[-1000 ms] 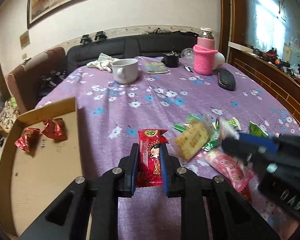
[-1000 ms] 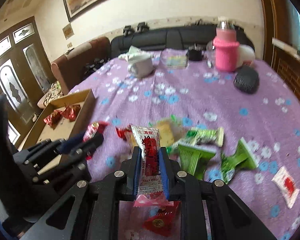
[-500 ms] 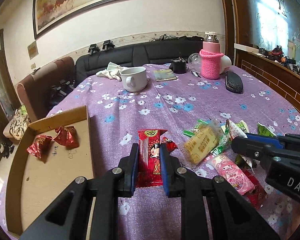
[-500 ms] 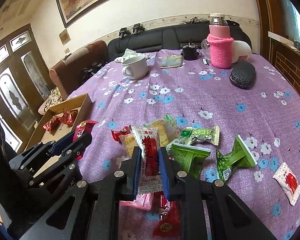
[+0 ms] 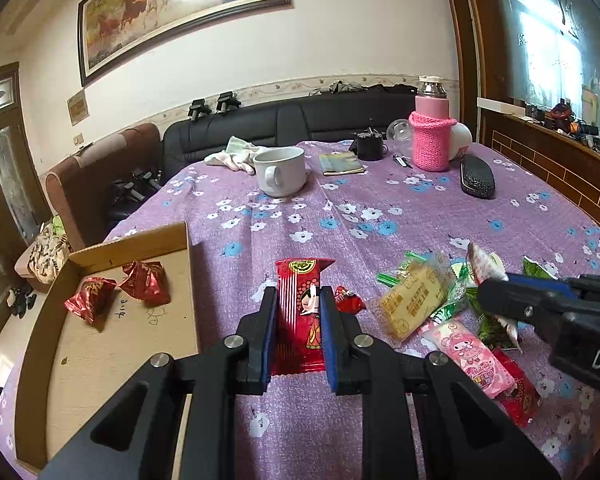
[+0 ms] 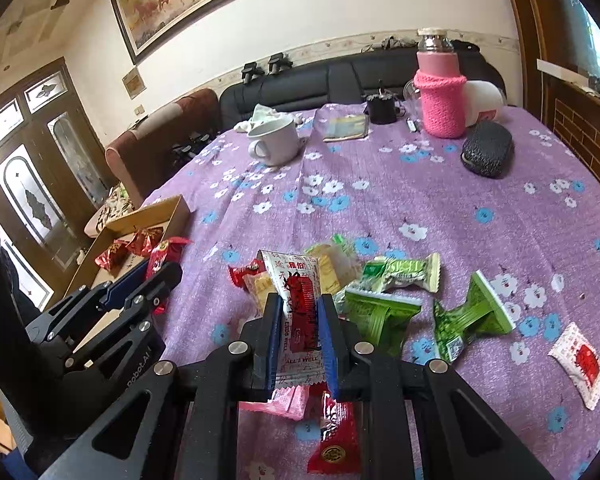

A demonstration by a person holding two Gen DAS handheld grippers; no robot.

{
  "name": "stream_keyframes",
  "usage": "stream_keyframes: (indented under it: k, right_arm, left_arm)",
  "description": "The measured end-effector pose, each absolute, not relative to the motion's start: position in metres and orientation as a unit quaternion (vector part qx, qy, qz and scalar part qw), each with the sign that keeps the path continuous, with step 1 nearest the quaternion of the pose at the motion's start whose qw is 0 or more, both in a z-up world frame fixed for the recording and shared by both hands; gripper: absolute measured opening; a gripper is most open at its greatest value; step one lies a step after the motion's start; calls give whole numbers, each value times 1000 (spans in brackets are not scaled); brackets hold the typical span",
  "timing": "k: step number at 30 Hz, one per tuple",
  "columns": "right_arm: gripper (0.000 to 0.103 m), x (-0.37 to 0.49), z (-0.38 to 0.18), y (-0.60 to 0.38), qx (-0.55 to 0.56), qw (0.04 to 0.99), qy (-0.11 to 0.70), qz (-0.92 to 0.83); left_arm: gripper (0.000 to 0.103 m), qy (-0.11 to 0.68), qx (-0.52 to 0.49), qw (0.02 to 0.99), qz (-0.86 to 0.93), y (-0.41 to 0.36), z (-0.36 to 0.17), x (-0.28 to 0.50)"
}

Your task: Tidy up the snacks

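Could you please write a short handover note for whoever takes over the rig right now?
Left gripper: shut on a red snack packet, held above the cloth beside the cardboard box.
Right gripper: shut on a white-and-red packet, over the snack pile.
Done: two red candies lie in the box.
Left: box both held packets, then the loose snacks on the purple tablecloth.

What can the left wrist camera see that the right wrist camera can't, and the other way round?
Only the left wrist view shows the left gripper shut on a red snack packet head-on, and the cardboard box floor.

Only the right wrist view shows the right gripper shut on a white and red sachet, and a lone white sachet far right.

Both show the white mug, pink bottle, and two red candies in the box.
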State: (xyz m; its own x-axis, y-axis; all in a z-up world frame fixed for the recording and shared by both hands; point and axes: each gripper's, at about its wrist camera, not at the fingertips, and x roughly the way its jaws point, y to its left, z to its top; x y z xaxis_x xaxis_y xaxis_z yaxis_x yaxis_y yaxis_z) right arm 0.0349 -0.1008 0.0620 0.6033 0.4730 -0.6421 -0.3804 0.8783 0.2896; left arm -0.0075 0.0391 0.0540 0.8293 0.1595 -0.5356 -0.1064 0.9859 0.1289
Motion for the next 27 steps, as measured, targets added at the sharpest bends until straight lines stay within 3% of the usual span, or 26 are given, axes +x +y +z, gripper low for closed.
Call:
stream_keyframes:
  k: [27]
  right_arm:
    - [20, 41, 55, -109, 73, 893, 386, 218]
  left_arm:
    - [19, 279, 49, 956, 73, 37, 53, -7]
